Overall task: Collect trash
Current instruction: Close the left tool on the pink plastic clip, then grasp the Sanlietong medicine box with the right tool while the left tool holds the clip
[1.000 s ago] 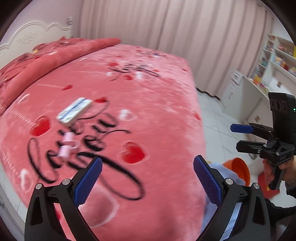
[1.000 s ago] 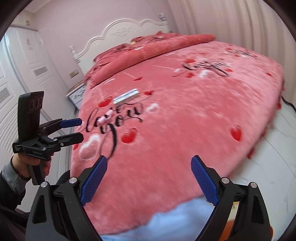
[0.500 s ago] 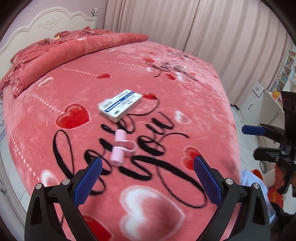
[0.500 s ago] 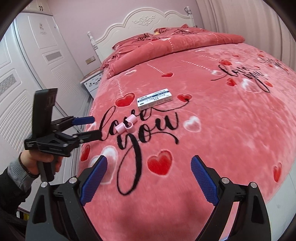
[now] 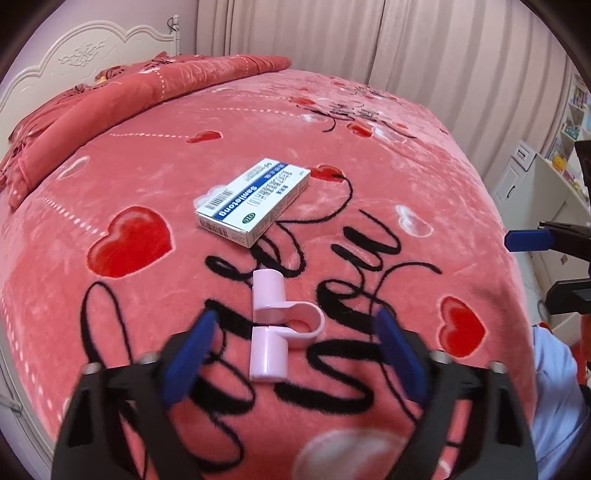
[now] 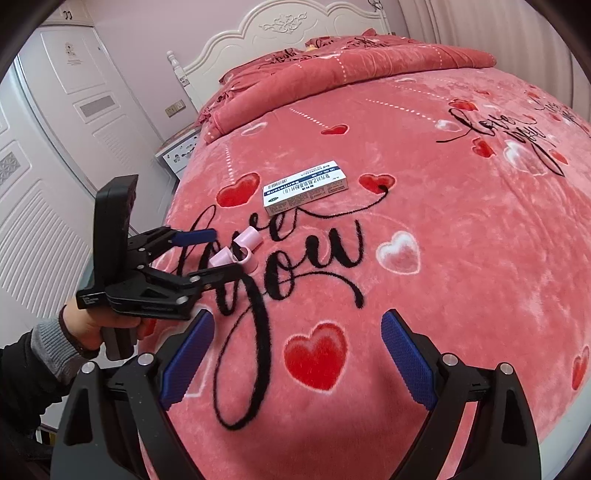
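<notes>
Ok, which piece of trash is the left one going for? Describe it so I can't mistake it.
Start from the red bedspread and find the black "Love You" lettering. On those letters lies a pink clip, a short pale tube with a curved loop on one side, framed by the open left tongs. The only other item is a flat white and blue box, lying farther towards the headboard.

A bedroom in a home.

A wide bed (image 5: 424, 147) under a pink plush blanket (image 6: 461, 258) with hearts fills the middle of both views. A white carved headboard (image 6: 295, 26) stands at top centre of the right wrist view, panelled white doors (image 6: 55, 166) at left; pleated curtains (image 5: 406, 48) hang across the top of the left wrist view, with white shelves (image 5: 569, 125) at the right edge.
</notes>
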### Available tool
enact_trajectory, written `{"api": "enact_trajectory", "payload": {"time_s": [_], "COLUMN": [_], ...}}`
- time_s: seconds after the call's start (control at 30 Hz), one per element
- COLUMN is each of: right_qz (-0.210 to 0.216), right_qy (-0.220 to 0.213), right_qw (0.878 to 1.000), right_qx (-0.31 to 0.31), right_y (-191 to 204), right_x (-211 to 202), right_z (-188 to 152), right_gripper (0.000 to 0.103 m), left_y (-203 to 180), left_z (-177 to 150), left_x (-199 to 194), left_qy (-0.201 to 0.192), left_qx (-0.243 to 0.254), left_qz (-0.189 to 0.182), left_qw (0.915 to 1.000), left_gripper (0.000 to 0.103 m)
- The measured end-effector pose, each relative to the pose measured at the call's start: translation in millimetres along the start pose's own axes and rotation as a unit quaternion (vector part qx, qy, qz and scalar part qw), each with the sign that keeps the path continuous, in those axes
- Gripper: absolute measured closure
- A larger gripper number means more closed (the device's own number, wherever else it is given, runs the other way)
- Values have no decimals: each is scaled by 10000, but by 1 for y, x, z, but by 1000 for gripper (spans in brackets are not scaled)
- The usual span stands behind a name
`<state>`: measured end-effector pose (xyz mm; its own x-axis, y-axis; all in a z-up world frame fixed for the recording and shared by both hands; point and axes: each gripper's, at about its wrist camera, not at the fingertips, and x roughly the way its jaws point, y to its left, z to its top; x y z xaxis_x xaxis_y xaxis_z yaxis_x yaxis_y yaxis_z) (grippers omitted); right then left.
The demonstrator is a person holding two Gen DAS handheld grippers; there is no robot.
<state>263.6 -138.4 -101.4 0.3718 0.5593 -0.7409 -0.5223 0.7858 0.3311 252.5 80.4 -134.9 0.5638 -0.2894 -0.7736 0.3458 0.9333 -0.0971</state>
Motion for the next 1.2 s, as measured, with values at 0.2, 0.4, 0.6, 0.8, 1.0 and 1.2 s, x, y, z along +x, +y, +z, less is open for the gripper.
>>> {"api": "enact_trajectory", "payload": {"time_s": [0.2, 0.4, 0.6, 0.8, 1.0, 1.2], "right_qz": [46, 70, 129, -135, -156, -288], "right_qy": [59, 105, 102, 10, 99, -285], "right_qw": [10000, 9999, 9994, 9977, 9997, 9991], "right_qx": [9, -70, -292, -666, -183, -113], "right_y": [-1, 2, 8, 18, 26, 60], "right_x": [12, 27, 53, 94, 134, 159], "right_z": [3, 13, 42, 80, 103, 130], "right_gripper": [13, 13, 13, 4, 5, 5], "left_y": [5, 14, 30, 60, 85, 104], "left_z": [-11, -8, 8, 25, 26, 17], "left_x": [17, 2, -15, -23, -21, -27], "left_qy": [260, 169, 45, -86, -151, -247], "left_qx": [102, -22, -9, -89, -249, -304], "left_qz": [-43, -199, -166, -43, 0, -155], "left_qw": [9996, 9997, 9999, 9999, 9996, 9991], "left_gripper": [58, 59, 59, 59, 59, 59]}}
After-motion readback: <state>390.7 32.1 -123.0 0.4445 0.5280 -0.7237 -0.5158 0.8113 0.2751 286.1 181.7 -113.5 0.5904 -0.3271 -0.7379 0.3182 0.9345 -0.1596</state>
